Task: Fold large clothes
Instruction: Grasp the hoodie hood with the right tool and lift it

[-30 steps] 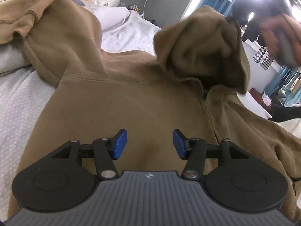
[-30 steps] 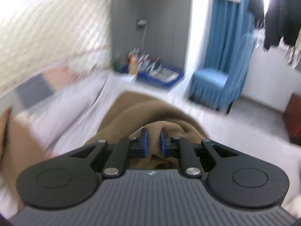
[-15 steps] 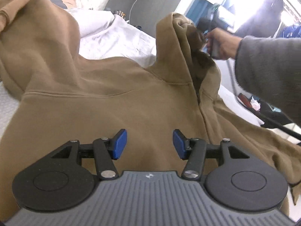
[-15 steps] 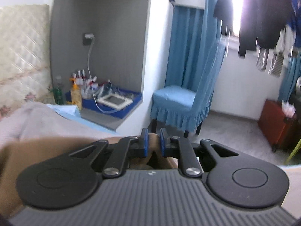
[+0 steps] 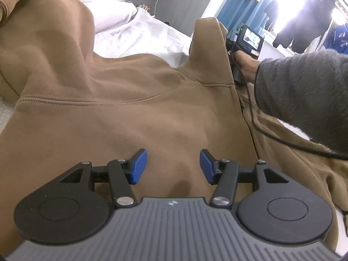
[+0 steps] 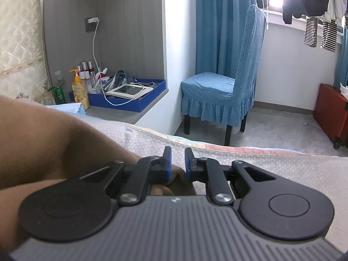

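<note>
Both hand-held grippers match: left hand-held gripper (image 5: pixel 173 166) and right hand-held gripper (image 6: pixel 176 163) have ribbed grey bodies, black disc-shaped housings, black linkage arms with silver screws, blue finger pads (image 5: pixel 138 165). Fuzzy dark grey sleeve (image 5: pixel 304 91); thin black cable (image 5: pixel 282 140).

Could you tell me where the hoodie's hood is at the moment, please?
In the left wrist view the hood stands up at upper right, above the brown hoodie's neckline, beside the grey sleeve.

Both wrist views skim the hoodie (image 5: pixel 134 117) closely.
</note>
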Demonstrator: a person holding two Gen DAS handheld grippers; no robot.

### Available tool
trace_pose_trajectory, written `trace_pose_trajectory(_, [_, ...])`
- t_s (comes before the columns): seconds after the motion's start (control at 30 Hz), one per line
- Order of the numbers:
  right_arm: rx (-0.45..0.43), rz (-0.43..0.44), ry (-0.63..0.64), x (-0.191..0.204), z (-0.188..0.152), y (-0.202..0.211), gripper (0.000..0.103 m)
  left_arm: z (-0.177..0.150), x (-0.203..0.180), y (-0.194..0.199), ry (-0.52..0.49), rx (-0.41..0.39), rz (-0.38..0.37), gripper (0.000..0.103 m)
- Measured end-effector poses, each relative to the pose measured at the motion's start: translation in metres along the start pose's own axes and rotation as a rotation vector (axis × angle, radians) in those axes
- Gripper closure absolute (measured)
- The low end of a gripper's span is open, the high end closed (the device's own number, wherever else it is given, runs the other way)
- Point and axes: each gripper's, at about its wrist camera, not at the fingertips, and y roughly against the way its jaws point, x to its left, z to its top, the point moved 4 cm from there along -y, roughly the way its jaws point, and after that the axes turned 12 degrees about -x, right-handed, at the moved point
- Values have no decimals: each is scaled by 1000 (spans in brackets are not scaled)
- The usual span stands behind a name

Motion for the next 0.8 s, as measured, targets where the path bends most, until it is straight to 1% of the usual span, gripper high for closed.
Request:
trace_pose_trajectory(0.1, [-4,19,9,2,10,12,86,-2,0,3,-6,0,4,43])
trace_pose_trajectory(0.13, [-7,31,18,3,15,19,80,0,0,3,-3,0,2,43])
trace_pose_trajectory(0.17, [-9,38,25,2,18,24,72,1,1,4,0,-1,1,43])
trace_pose_trajectory(0.2, [-12,43,25,2,23,33,48,2,1,5,3,-3,1,43])
trace_pose_trajectory(0.23, [-17,56,41,3,28,44,34,2,1,7,5,-3,3,43])
trace_pose_trajectory(0.27, [-21,53,77,3,32,54,31,2,2,9,8,-3,8,43])
trace_pose_trajectory(0.3, [-26,56,94,3,37,67,31,2,3,11,12,-1,12,43])
trace_pose_trajectory(0.37, [-23,77,71,-2,43,91,31,3,4,16,10,7,9,43])
trace_pose_trajectory(0.43, [-24,75,48,-8,48,119,31,5,6,21,-2,15,3,43])
trace_pose_trajectory(0.5, [-25,98,31,-10,51,149,31,7,8,26,5,21,4,43])
trace_pose_trajectory(0.6, [-17,127,42,-12,55,198,31,10,7,41,13,7,-9,43])
trace_pose_trajectory(0.67, [-28,140,37,-16,60,235,31,12,3,53,15,-8,-27,43])
trace_pose_trajectory(0.73, [-31,156,18,-20,63,269,31,13,-4,68,3,-23,-45,43])
trace_pose_trajectory(0.8, [-39,154,20,-23,64,304,31,14,-11,80,-18,-40,-55,43])
